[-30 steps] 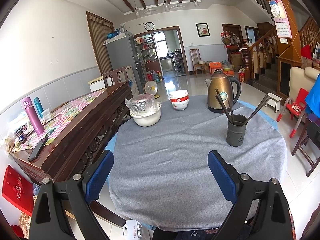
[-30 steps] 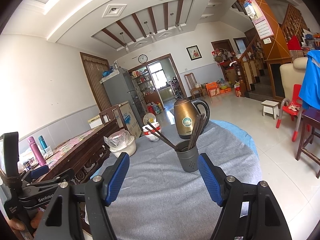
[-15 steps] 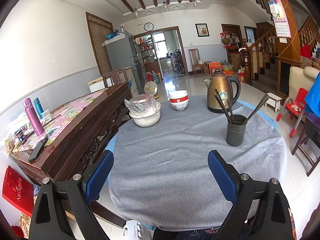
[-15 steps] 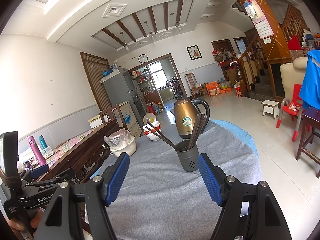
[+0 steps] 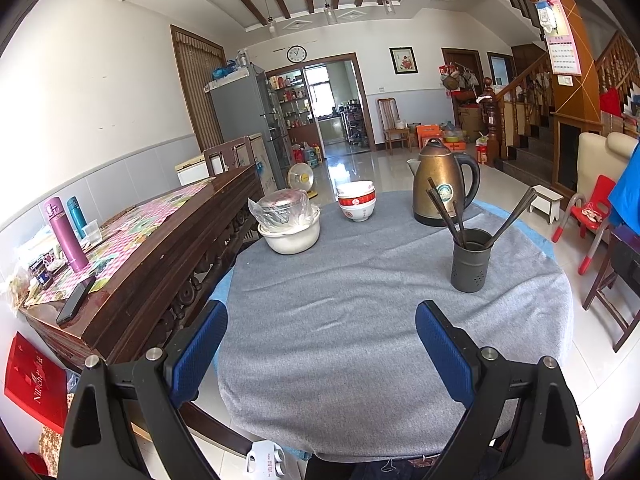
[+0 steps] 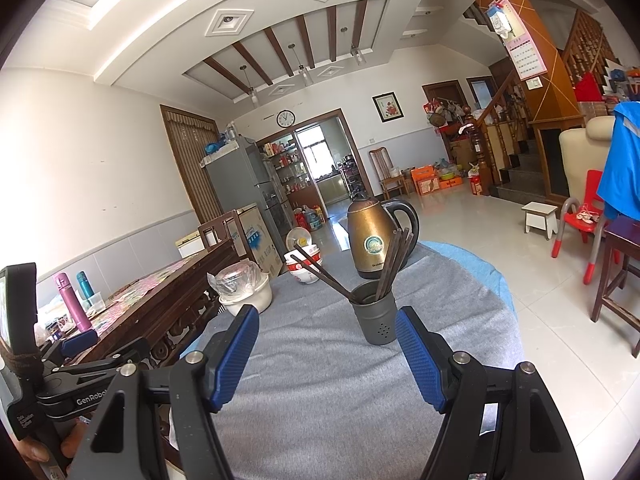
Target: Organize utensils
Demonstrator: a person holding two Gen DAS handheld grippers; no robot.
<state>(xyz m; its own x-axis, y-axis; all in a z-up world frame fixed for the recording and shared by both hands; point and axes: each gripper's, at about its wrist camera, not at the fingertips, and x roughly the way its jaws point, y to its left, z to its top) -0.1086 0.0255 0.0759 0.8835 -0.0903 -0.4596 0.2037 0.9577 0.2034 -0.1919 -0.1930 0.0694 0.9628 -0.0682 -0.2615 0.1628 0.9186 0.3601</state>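
Note:
A dark grey perforated utensil holder (image 5: 470, 260) (image 6: 375, 313) stands on the round table's grey cloth (image 5: 340, 320) (image 6: 320, 380), with several dark chopsticks (image 5: 444, 210) (image 6: 394, 264) leaning out of it. My left gripper (image 5: 320, 344) is open over the near part of the cloth, nothing between its blue pads. Open as well, my right gripper (image 6: 326, 354) hovers just short of the holder, which shows in the gap beyond its fingertips, untouched. The left gripper's body (image 6: 72, 376) shows at the lower left of the right wrist view, held by a hand.
A bronze kettle (image 5: 440, 182) (image 6: 372, 238) stands behind the holder. Stacked red-and-white bowls (image 5: 356, 200) (image 6: 304, 266) and a plastic-covered white pot (image 5: 290, 222) (image 6: 244, 290) sit at the far left. A dark wooden sideboard (image 5: 160, 256) flanks the table's left; chairs (image 5: 608, 280) stand right.

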